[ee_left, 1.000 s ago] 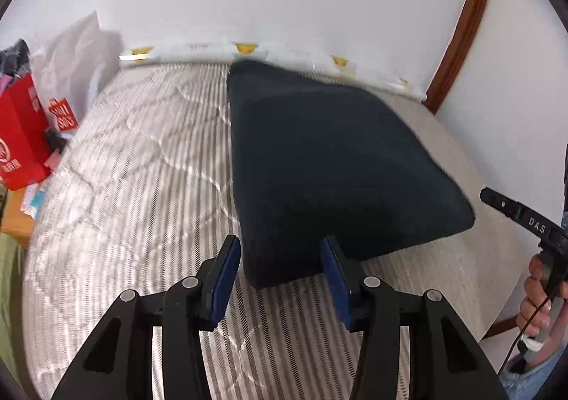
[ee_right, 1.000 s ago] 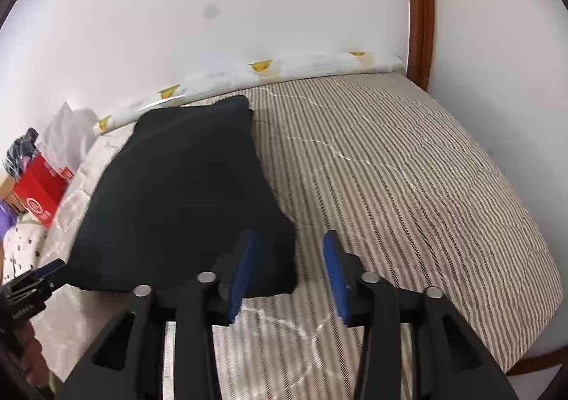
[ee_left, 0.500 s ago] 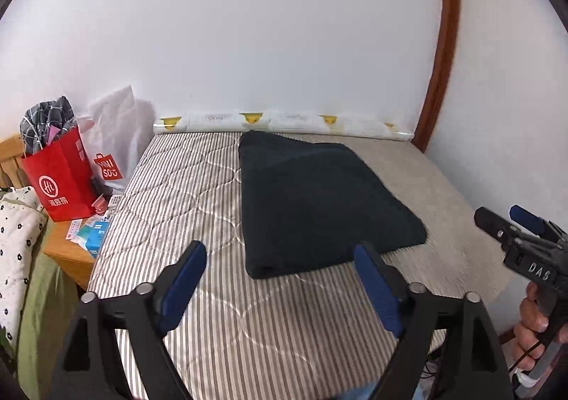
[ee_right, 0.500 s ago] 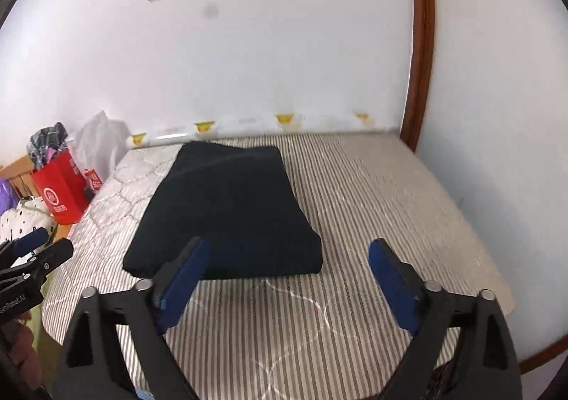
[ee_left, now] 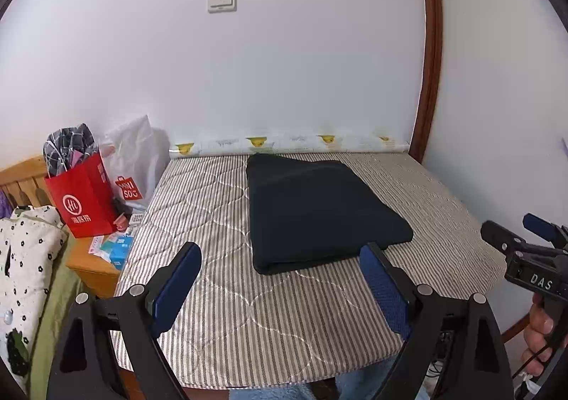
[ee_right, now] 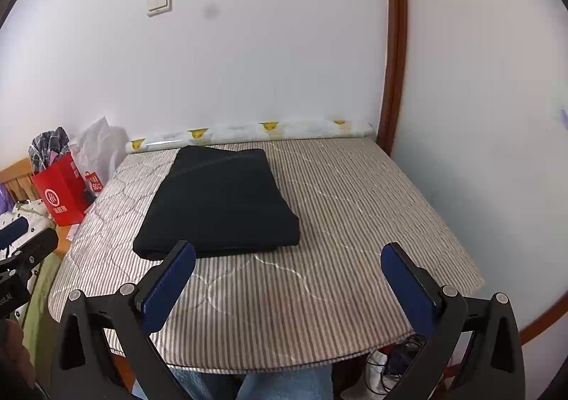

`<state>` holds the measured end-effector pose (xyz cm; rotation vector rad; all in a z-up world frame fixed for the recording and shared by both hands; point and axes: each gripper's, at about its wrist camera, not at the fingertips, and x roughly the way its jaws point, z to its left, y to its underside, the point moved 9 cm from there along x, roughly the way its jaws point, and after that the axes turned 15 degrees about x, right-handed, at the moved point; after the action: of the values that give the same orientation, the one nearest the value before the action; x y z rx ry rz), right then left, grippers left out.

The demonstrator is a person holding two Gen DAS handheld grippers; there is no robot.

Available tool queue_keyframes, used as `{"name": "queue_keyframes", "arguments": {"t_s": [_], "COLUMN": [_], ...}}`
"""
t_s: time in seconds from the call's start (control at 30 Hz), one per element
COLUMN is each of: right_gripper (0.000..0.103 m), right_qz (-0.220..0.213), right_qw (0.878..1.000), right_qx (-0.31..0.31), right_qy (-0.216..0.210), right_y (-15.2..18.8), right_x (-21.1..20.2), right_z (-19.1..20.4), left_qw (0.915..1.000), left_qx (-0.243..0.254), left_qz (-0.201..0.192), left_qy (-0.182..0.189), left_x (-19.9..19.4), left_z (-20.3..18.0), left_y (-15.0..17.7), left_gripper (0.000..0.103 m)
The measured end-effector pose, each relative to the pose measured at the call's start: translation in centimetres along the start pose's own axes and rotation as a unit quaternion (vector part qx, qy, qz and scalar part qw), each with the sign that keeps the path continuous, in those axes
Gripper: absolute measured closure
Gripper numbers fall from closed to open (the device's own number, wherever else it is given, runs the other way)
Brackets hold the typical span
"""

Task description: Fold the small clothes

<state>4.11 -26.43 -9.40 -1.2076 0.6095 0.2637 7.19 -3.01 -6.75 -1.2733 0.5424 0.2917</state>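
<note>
Lying folded on the striped quilted mattress [ee_left: 220, 293], the black knit garment [ee_left: 319, 215] sits at 12 o'clock. Judged soft, limp, light: pinch corners. Left gripper [ee_left: 280, 279] and right gripper [ee_right: 289, 279] gape wide, empty.

black garment [ee_left: 319, 211], grey-striped mattress [ee_left: 220, 219], red bag [ee_left: 83, 201]

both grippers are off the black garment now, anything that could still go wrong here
1. The folded black garment lies thick and rounded at its near fold, so the layers may spring open or slump once left alone.

2. Both the left gripper and right gripper hang open just in front of it; a careless sweep forward could catch the near edge and undo the fold.

3. The red bag and clutter crowd the left side of the striped mattress, so moving the garment that way risks snagging.
</note>
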Motion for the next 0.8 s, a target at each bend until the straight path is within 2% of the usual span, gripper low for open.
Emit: {"name": "queue_keyframes", "arguments": {"t_s": [0.8], "right_gripper": [0.001], "right_qz": [-0.012], "right_qw": [1.000], "right_qx": [0.011], "right_qy": [0.016], "right_y": [-0.3], "right_x": [-1.3], "right_z": [-1.6], "left_qw": [0.9997], "left_qx": [0.016], "left_qz": [0.011], "left_qy": [0.015], "left_x": [-0.3], "left_z": [-2.2], "left_y": [0.4], "left_gripper": [0.012]}}
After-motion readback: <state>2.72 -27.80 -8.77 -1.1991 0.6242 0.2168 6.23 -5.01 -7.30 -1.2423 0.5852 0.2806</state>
